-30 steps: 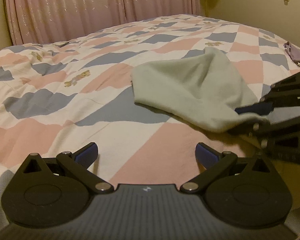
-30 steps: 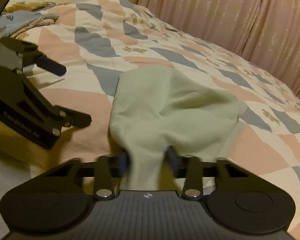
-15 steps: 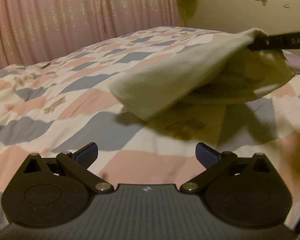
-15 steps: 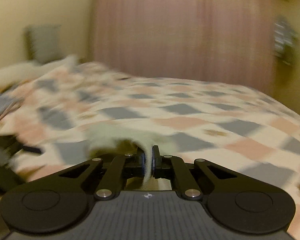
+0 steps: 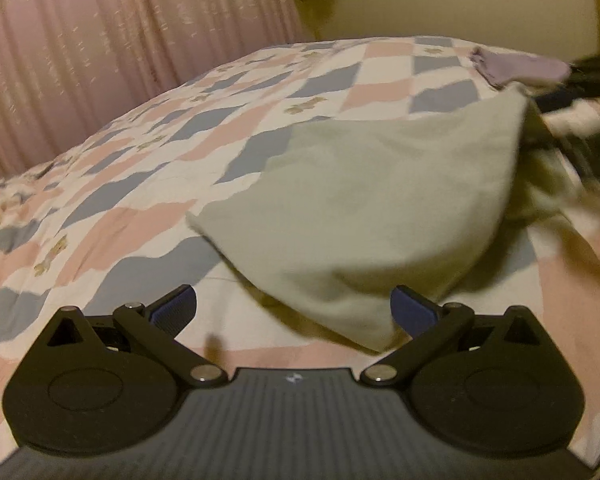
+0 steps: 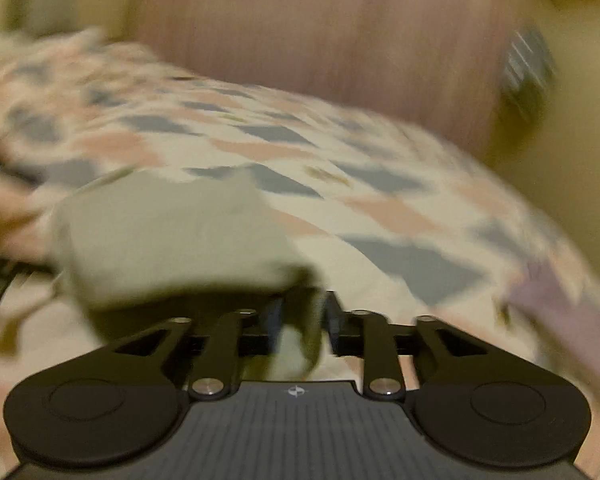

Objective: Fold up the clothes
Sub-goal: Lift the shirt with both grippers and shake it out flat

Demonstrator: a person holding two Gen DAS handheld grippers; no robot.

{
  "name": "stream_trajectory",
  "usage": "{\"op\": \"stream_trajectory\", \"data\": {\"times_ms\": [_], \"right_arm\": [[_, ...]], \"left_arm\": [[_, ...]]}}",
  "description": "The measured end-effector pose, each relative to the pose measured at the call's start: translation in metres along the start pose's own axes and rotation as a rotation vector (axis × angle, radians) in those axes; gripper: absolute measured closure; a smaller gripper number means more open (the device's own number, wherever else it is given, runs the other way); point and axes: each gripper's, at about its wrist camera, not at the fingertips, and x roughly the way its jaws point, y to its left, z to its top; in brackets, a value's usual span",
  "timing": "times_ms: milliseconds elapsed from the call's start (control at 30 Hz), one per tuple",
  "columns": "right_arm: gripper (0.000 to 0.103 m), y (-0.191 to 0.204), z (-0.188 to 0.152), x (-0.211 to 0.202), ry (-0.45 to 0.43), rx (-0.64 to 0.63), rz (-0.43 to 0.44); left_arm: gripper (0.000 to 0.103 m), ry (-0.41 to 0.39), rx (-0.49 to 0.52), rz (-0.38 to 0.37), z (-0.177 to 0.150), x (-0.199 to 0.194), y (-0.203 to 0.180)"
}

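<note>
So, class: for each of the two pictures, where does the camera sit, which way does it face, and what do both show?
Left wrist: sits on the left hand-held gripper, facing across the quilt towards the pink curtain; its open fingers frame the pale green cloth.
Right wrist: sits on the right hand-held gripper, blurred, facing the curtain; its jaws are opening with cloth between them.
Shared: cloth, quilt, curtain, a purple garment.

Dim yellowish light, fisheye-bent edges, right view motion-blurred
</note>
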Motion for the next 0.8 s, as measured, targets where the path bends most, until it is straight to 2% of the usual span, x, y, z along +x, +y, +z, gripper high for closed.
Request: {"op": "stream_trajectory", "data": {"times_ms": [33,133,233,300,433,600,700,767,800], "right_arm": [[0.046,0.012,0.0,-0.003,-0.022,-0.074,0.025],[0.043,0.044,0.001,-0.002,-0.059,-0.252,0.059],[0.043,0.072,0.001,0.006,-0.082,-0.443,0.018],[0.042,0.08,0.005,0.011,-0.097,-0.503,-0.021],[0.04,0.068,0.009,0.014,-0.071,-0.429,-0.044],[0.04,0.043,-0.003,0.01,0.003,-0.289,-0.043],[0.04,0.034,-0.015,0.009,0.043,-0.231,-0.043],[0.042,0.029,-0.022,0.011,0.061,-0.195,-0.027],[0.053,0.027,-0.025,0.013,0.068,-0.178,-0.015]], "left_arm": [[0.001,0.001,-0.013,0.007,-0.001,-0.002,0.006],[0.001,0.003,-0.033,0.044,-0.004,-0.006,0.025],[0.001,0.0,-0.042,0.06,-0.007,-0.013,0.037],[0.001,-0.009,-0.019,0.047,-0.01,-0.017,0.036],[0.001,-0.039,0.088,-0.042,-0.013,-0.018,0.013],[0.016,-0.067,0.207,-0.132,-0.007,-0.005,-0.033],[0.031,-0.083,0.286,-0.136,-0.004,0.005,-0.06],[0.055,-0.072,0.325,-0.106,-0.004,0.014,-0.068],[0.061,-0.065,0.316,-0.104,-0.002,0.016,-0.065]]}}
